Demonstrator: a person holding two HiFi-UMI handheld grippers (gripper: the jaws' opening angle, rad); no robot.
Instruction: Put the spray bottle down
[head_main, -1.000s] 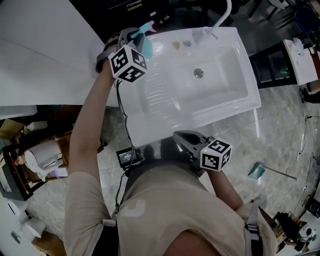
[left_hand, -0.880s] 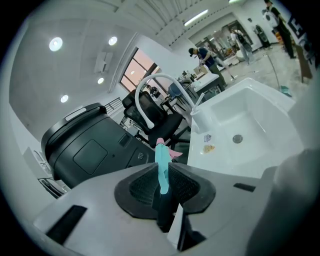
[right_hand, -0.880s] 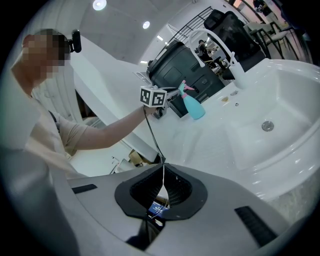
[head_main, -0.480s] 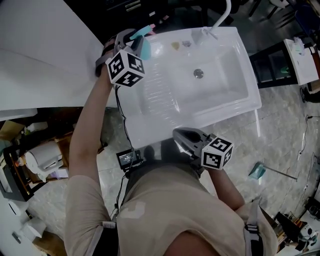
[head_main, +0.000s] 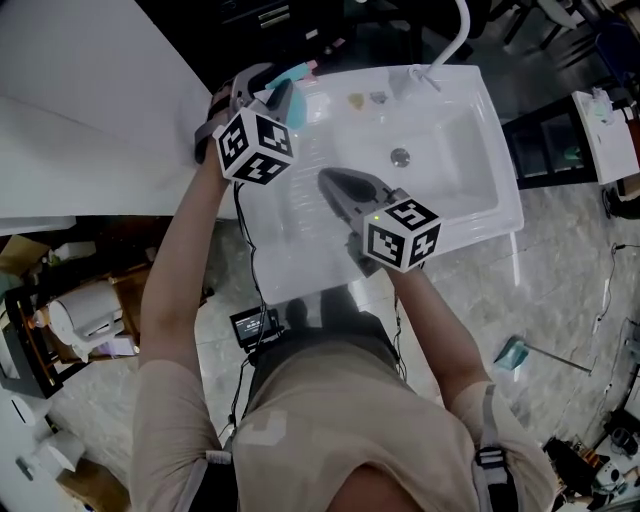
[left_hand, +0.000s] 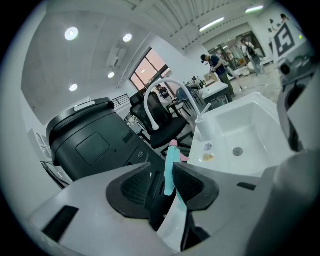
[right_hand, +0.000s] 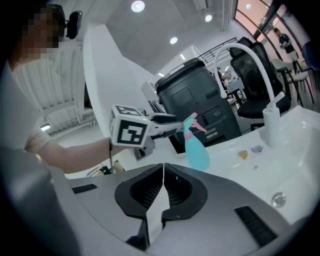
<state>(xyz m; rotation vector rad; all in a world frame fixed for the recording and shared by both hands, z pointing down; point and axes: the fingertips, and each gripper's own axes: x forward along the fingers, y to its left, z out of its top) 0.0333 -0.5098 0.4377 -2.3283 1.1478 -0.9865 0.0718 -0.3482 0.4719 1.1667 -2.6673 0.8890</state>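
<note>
Between the jaws of the left gripper, at the lower middle of its own view, stands the teal neck of the spray bottle. The jaws are opening. The neck lies close against the right-hand pad, with a dark gap on the other side, so the grip looks released rather than pressing. Seen from the right gripper view, the bottle is upright at centre frame, and its base appears to rest on the back ledge of the sink. In the head view that is the upper left corner of the basin, beside the white wall panel.

The bottle seems set down, so what remains is a clean let-go. Let the jaws spread fully before the hand moves. Then draw back straight along the line of the jaws, so neither pad catches the pink trigger head and tips the bottle toward the basin or off the ledge. A tall, narrow bottle like this will likely topple from a light sideways nudge.

The right gripper has its jaws closed together on nothing and hovers over the drainboard at mid-frame in the head view, well apart from the bottle.
</note>
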